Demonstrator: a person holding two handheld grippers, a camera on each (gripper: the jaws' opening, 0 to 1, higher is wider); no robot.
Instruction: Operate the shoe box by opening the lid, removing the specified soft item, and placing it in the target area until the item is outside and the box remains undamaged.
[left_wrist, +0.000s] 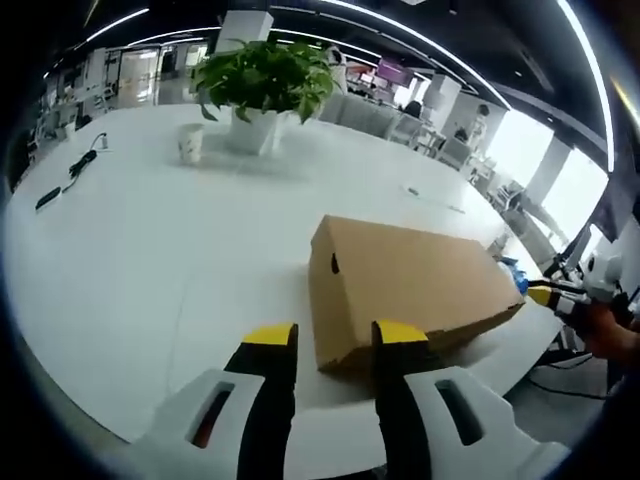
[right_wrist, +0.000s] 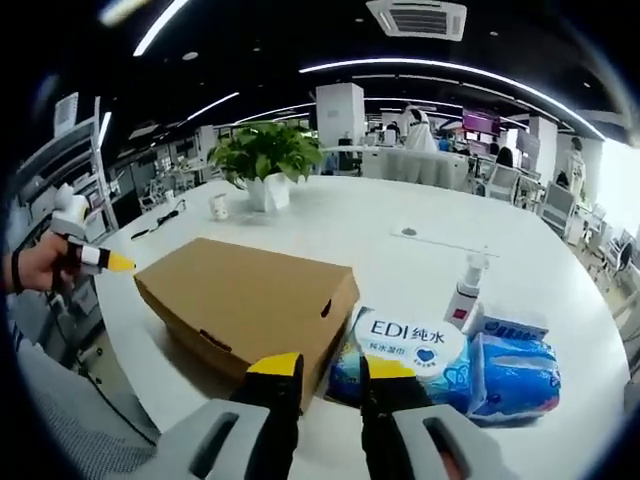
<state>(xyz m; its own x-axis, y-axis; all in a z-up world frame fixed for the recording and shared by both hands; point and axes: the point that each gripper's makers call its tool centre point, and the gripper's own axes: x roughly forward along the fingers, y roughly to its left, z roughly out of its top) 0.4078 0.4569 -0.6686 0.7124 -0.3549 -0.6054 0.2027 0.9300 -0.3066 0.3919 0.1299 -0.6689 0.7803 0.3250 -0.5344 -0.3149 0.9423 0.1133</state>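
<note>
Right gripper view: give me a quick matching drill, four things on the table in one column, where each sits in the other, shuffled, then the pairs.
Things:
1. shoe box
2. potted plant
3. spray bottle
4. paper cup

Places:
A. far side of the table, behind the box, leafy top
B. just left of the plant pot
C. lid shut, nearest the right gripper, left of the blue packs
D. upright behind the blue packs

Pairs: 1-C, 2-A, 3-D, 4-B
</note>
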